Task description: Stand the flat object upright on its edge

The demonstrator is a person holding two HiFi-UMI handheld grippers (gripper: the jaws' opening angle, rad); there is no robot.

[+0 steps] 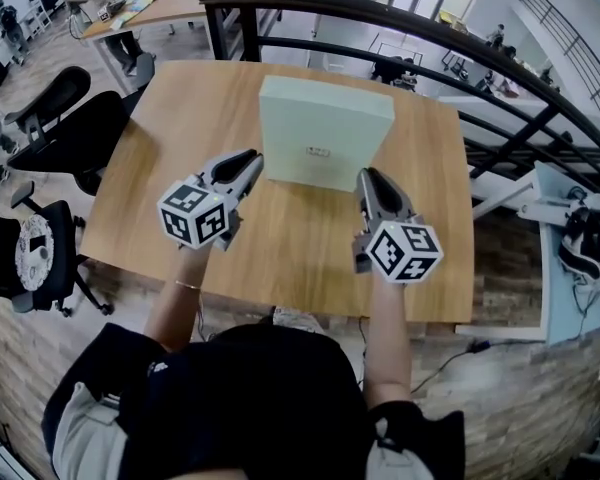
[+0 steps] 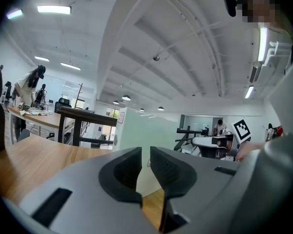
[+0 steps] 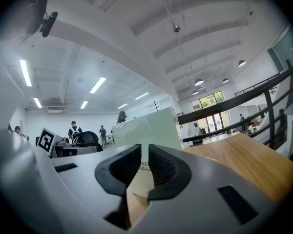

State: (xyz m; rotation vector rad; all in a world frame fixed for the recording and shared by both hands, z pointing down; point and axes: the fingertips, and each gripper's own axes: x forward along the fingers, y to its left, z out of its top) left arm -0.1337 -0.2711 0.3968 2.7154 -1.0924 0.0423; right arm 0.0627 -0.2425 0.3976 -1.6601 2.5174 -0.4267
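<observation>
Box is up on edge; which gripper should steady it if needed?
Left, marginally: the left gripper sits higher beside the box; the right gripper points at its bottom corner. Both closed, empty.

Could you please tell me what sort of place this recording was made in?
Probably an open-plan office or lab, on an upper level: a wooden table beside black swivel chairs, a black railing that seems to overlook a lower floor, and another desk nearby.

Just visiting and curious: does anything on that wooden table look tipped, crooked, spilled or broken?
Nothing looks wrong. The pale green box stands upright on its edge on the table, undamaged, with nothing spilled. The left claw and right claw sit low on either side, nearly shut and empty.
</observation>
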